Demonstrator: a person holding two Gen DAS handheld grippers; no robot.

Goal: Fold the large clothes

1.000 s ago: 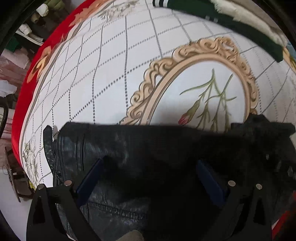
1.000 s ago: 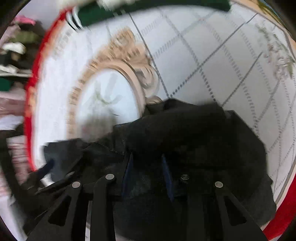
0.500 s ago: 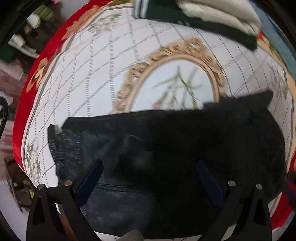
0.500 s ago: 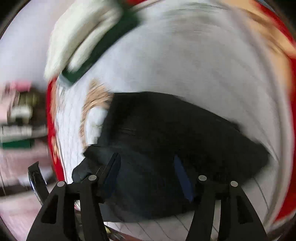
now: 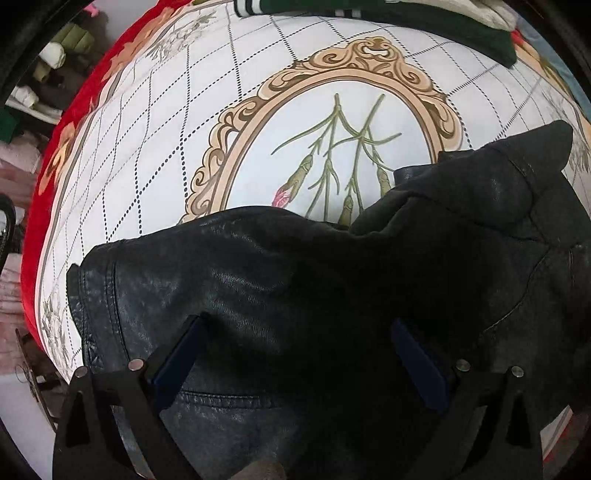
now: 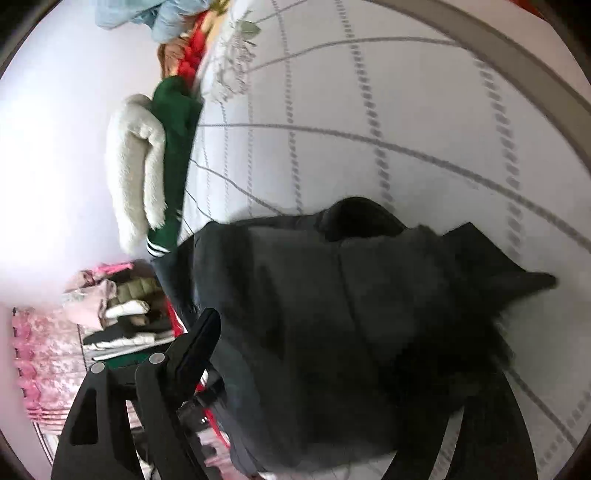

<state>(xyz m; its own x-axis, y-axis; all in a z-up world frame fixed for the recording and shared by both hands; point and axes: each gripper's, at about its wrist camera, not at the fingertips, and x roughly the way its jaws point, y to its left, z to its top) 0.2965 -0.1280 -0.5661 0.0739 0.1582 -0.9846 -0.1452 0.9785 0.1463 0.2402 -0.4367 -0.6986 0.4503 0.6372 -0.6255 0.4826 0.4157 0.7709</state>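
A black leather-look jacket (image 5: 332,280) lies folded on a bed with a white checked cover (image 5: 155,122). My left gripper (image 5: 295,354) hangs just over its near part with the jaws wide apart and nothing between them. In the right wrist view the same jacket (image 6: 332,314) fills the lower middle, its collar end pointing right. My right gripper (image 6: 332,369) is tilted; its left finger (image 6: 195,343) shows beside the jacket, the right finger is hidden against the dark cloth. The jaws stand wide apart.
A folded green garment with white stripes (image 5: 424,18) and a cream fleece (image 6: 136,166) lie at the far edge of the bed. Blue cloth (image 6: 147,14) lies beyond. A red border (image 5: 62,140) runs along the bed's left edge. Stacked clothes (image 6: 118,317) sit off the bed.
The right gripper opened, let go of the jacket and swung round to the side. The jacket's right part now lies bunched higher. The left gripper stayed open over it.
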